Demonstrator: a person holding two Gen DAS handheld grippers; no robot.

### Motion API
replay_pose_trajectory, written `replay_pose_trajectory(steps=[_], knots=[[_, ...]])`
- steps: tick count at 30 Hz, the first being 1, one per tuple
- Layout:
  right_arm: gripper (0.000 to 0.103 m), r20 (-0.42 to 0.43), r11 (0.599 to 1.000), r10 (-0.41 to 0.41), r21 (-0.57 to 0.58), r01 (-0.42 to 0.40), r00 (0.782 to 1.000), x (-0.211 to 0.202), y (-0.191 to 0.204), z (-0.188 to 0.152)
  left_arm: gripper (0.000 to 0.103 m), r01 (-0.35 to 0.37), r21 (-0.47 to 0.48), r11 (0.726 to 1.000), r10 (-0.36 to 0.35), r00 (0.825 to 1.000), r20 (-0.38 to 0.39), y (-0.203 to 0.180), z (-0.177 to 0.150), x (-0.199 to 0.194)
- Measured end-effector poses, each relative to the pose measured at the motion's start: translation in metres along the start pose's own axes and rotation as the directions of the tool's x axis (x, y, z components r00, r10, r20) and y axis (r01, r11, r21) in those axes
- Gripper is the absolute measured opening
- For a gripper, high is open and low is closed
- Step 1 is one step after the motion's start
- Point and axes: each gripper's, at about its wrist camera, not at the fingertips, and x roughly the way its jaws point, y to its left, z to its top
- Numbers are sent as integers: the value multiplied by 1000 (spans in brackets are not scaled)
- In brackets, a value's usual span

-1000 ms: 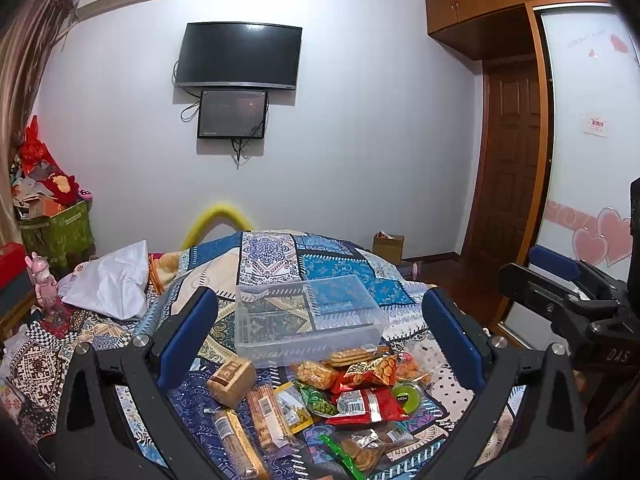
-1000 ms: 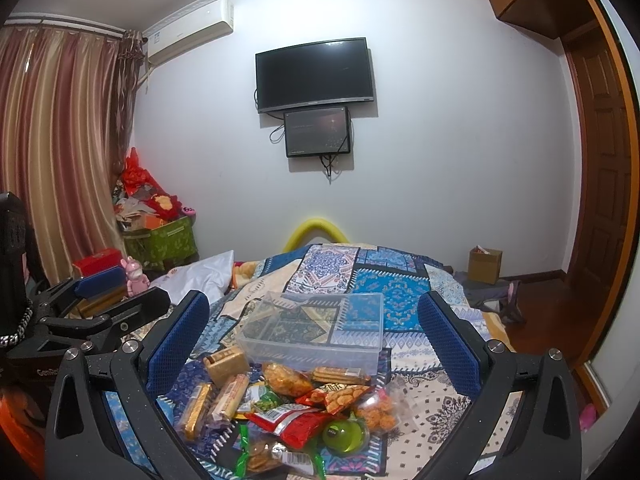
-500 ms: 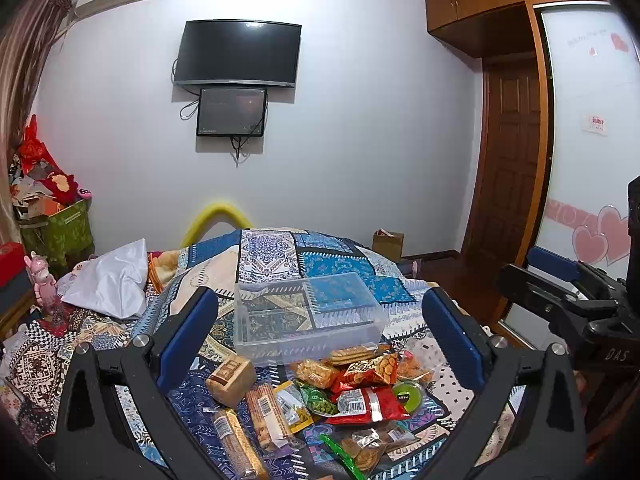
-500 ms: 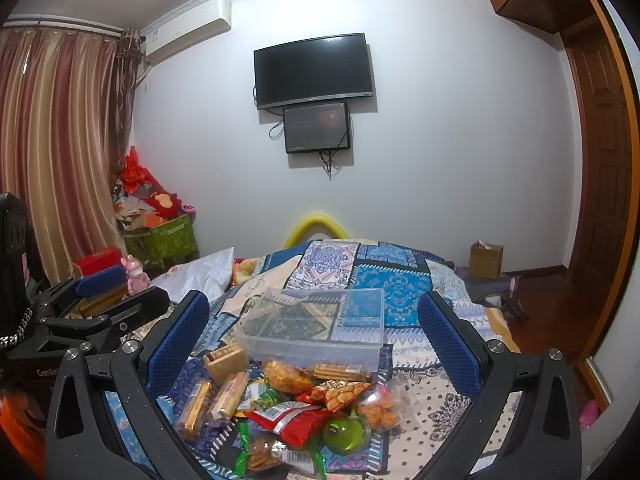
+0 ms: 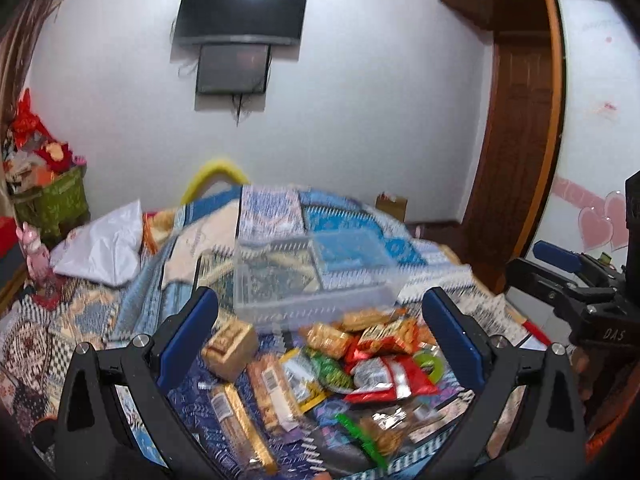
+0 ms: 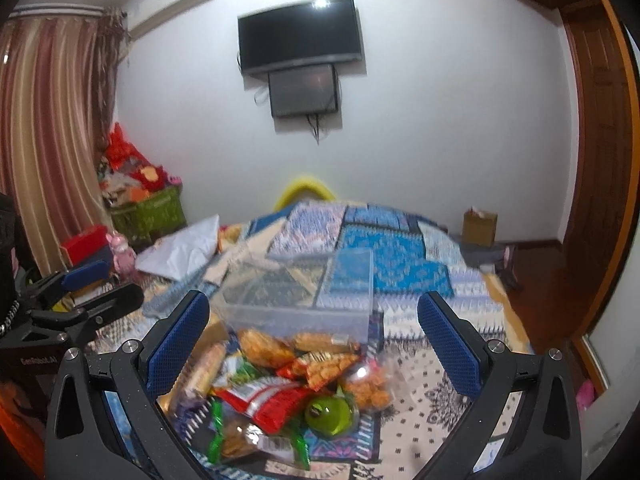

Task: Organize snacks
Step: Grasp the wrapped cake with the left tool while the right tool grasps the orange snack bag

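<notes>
1. My left gripper (image 5: pixel 320 330) fills the bottom of the left wrist frame, its blue-padded fingers spread wide apart and holding nothing.
2. My right gripper (image 6: pixel 313 330) sits the same way at the bottom of the right wrist frame, fingers wide apart, nothing between them.
3. Both frames are slightly blurred.
4. A pile of snacks (image 5: pixel 332 376) lies on a patchwork bedspread (image 5: pixel 272 216) in the lower centre of the left wrist frame, framed between the fingers.
5. In that pile, a small tan box (image 5: pixel 230 344) sits at the left, long gold-wrapped bars (image 5: pixel 240 420) lie below it, and a red packet (image 5: pixel 386 376) lies toward the right.
6. A clear plastic bin (image 5: pixel 312 276) stands on the bedspread just above the pile, at the centre of the frame; through its walls I see only the bedspread pattern.
7. In the right wrist frame, the same bin (image 6: pixel 296 296) is at centre, with a green round snack (image 6: pixel 330 414) and the red packet (image 6: pixel 264 400) below it.
8. A dark television (image 6: pixel 300 34) hangs on the white wall in the upper centre.
</notes>
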Motion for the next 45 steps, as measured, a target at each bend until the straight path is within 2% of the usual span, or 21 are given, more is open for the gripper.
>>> replay_pose_trajectory(steps=[4,8,14,16,21,32,34,35,37,41,43,45], knots=[[103,-74,1000,-5,21,7,997,20,-11,-10,103,-20,-37,999,17,997,-82,19,-14,27],[103,-130,999,-15,29,19,991,36,-21,-22,103,-73,-59,996,63,987,-148,37,-27,52],[103,-234,997,-57,45,69,971,64,-38,-37,93,-135,-84,987,113,966,-234,66,-41,91],[103,-267,995,-60,65,80,962,71,-46,-41,85,-139,-94,986,109,957,-267,76,-45,106],[97,-331,990,-51,105,91,942,91,-60,-50,77,-127,-105,986,86,941,-328,95,-50,134],[95,-427,979,-29,172,113,904,114,-78,-70,77,-116,-91,989,70,915,-397,110,-60,175],[95,-440,978,-22,178,111,898,117,-80,-73,75,-109,-89,990,63,911,-408,109,-63,180],[94,-445,977,-17,182,109,896,119,-80,-75,71,-106,-82,991,63,909,-411,107,-64,182],[89,-462,977,4,193,96,887,124,-81,-78,68,-100,-72,992,61,905,-420,105,-65,188],[86,-455,975,24,208,80,890,127,-81,-79,62,-117,-58,991,81,899,-431,105,-69,195],[75,-453,975,51,217,55,890,127,-80,-80,61,-121,-65,991,81,897,-434,107,-70,195],[70,-450,973,68,226,40,891,127,-80,-80,58,-123,-63,990,85,899,-430,107,-73,194]])
